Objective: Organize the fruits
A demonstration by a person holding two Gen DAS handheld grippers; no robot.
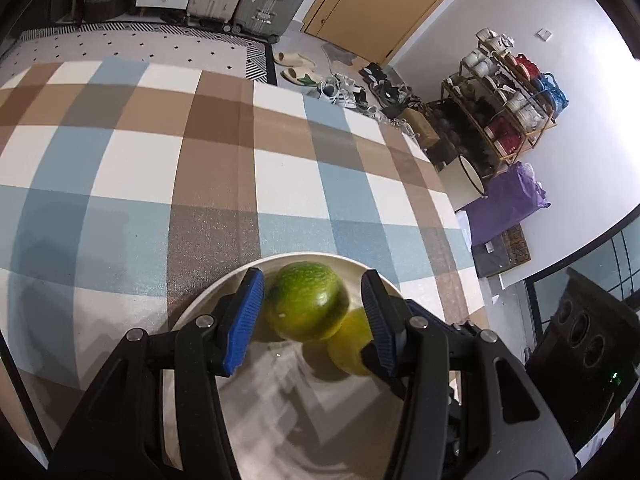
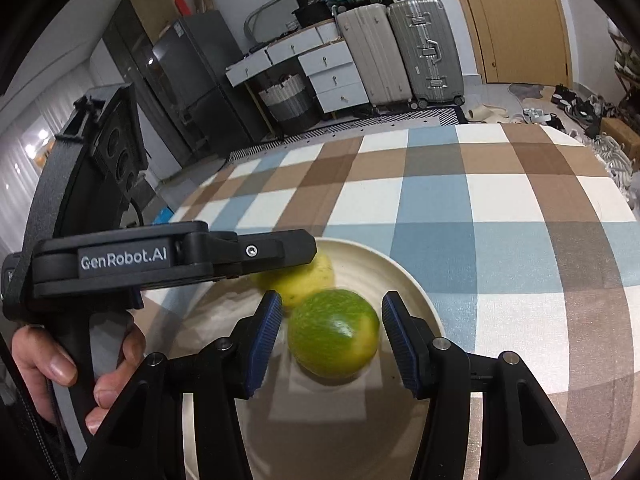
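In the right wrist view, a person's hand (image 2: 68,364) is seen at the far left, wrapped around the black handle of the left hand-held gripper (image 2: 280,256), whose body reaches in from the left over a cream plate (image 2: 416,292). From this side its fingers are seen edge-on, so their spacing cannot be judged here. In the left wrist view the same gripper's (image 1: 314,312) blue-padded fingers (image 1: 246,320) are shown spread apart on either side of a green fruit (image 1: 306,300), with a gap on the right side; whether the left pad touches the fruit cannot be told.

The plate is set on the tabletop (image 2: 500,208), which is covered with a blue, brown and white checked cloth. Two fruits are seen in the plate: a yellow fruit (image 2: 312,280) towards the left and far side, partly hidden under the left gripper, and the green fruit (image 2: 334,334) just beside it, nearer the camera. The two appear to touch.

The right hand-held gripper (image 2: 332,340) is held with its fingers apart, one on each side of the green fruit, with clear gaps between pads and fruit.
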